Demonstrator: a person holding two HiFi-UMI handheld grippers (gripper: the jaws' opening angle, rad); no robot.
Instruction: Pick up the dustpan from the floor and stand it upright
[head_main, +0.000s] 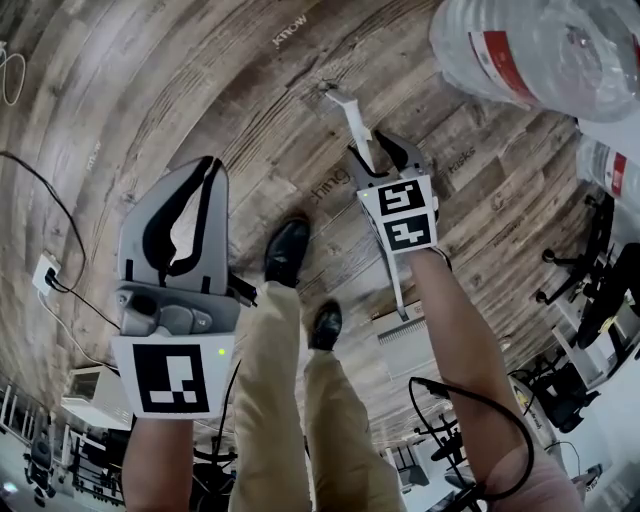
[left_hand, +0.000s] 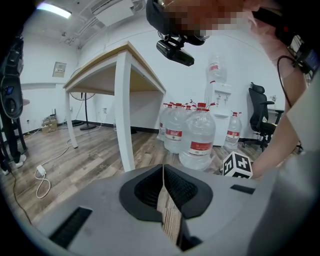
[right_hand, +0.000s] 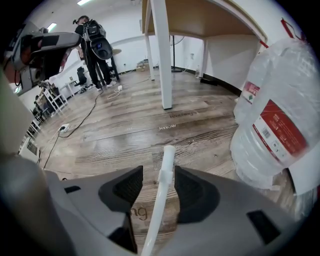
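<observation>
A white dustpan with a long thin handle (head_main: 348, 115) and a ribbed pan (head_main: 405, 348) hangs over the wood floor at centre right of the head view. My right gripper (head_main: 375, 152) is shut on the handle partway along it. In the right gripper view the handle (right_hand: 167, 155) runs up between the jaws of the right gripper (right_hand: 159, 175) and its tip pokes out ahead. The pan sits behind that gripper, beside the forearm. My left gripper (head_main: 205, 170) is held at the left, away from the dustpan. Its jaws meet at the tips of the left gripper (left_hand: 162, 167) with nothing between them.
Big water bottles (head_main: 540, 50) crowd the right side, close to the right gripper. A white table leg (right_hand: 162, 55) stands ahead. A power strip with cable (head_main: 45, 272) lies at the left. Office chairs (head_main: 590, 260) are at the far right. The person's shoes (head_main: 287, 250) are below.
</observation>
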